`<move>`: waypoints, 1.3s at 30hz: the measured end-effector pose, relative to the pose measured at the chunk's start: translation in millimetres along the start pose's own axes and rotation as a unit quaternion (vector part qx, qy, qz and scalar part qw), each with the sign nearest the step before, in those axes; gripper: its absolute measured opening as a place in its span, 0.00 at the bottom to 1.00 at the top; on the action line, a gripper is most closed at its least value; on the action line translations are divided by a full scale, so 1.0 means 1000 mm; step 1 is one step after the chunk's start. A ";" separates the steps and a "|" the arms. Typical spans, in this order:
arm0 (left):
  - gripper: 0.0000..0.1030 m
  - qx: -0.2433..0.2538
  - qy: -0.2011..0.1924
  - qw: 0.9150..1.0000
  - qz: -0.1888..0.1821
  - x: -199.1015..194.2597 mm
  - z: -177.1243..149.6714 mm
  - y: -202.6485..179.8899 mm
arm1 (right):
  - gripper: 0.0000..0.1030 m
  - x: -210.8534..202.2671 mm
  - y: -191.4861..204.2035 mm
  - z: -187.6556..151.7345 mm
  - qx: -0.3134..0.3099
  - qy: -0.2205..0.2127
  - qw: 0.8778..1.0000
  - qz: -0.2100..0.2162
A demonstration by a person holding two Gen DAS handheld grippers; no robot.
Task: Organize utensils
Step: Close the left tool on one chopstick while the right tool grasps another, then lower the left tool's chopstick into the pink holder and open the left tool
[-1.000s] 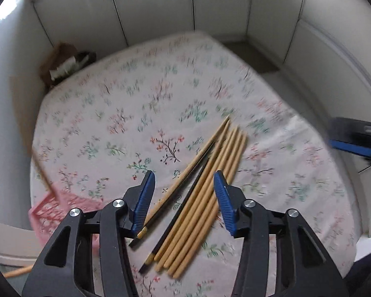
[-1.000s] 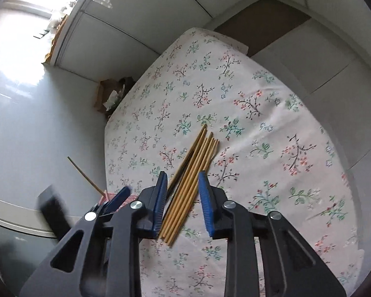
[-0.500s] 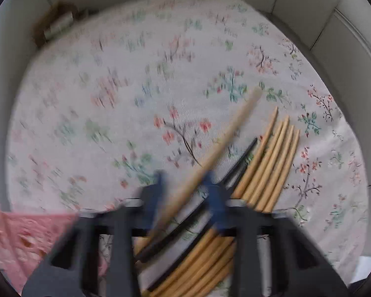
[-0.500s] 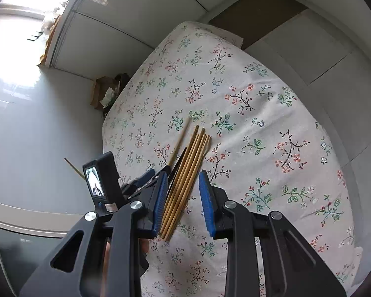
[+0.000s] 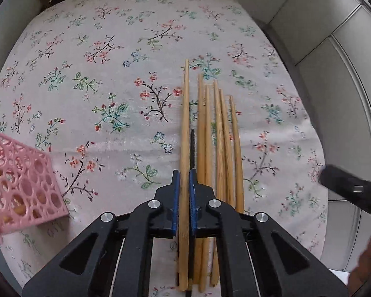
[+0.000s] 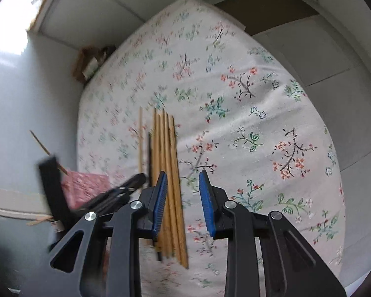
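Several wooden chopsticks (image 5: 219,136) lie side by side on the floral tablecloth (image 5: 106,94), with a thin black chopstick (image 5: 192,148) at their left. My left gripper (image 5: 184,198) points steeply down and its jaws are closing. Its blue pads press on one wooden chopstick (image 5: 185,113) at the bundle's left. In the right wrist view my right gripper (image 6: 183,198) hovers open above the near part of the bundle (image 6: 165,143). Two sticks show in the gap beside its left pad (image 6: 160,198), untouched. The left gripper's fingers (image 6: 126,189) are blurred there.
A pink perforated basket (image 5: 19,185) stands at the table's near left edge, with a stick (image 6: 44,146) poking out of it. A cardboard box (image 6: 89,61) sits beyond the far corner. White tiled floor surrounds the table. The right gripper's black body (image 5: 346,188) enters at the right.
My left gripper came down, rolled and shut on the leftmost wooden chopstick, which now runs straight up the view. My right gripper sank closer to the bundle, its gap unchanged.
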State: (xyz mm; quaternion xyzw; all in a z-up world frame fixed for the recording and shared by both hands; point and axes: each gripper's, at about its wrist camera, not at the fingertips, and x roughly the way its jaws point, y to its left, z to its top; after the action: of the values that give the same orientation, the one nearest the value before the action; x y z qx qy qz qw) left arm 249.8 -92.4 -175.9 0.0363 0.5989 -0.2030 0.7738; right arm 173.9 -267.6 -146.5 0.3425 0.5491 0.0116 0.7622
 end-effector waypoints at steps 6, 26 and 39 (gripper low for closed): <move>0.07 -0.007 -0.032 0.999 -0.009 -0.030 -0.011 0.011 | 0.23 0.032 0.013 0.001 -0.060 0.032 0.997 -0.034; 0.07 -0.003 -0.214 0.974 -0.071 -0.134 -0.015 0.007 | 0.07 0.069 0.064 -0.007 -0.151 0.017 0.983 -0.104; 0.07 -0.032 -0.395 0.917 -0.042 -0.206 -0.038 0.048 | 0.07 -0.033 0.105 -0.006 -0.216 -0.171 0.961 0.030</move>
State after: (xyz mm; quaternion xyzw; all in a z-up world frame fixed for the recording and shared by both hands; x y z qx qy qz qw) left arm 190.9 18.8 -1.4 -0.0966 0.2515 -0.2142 0.9389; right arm 193.2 -197.0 -63.6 0.1831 0.3845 0.0946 0.8998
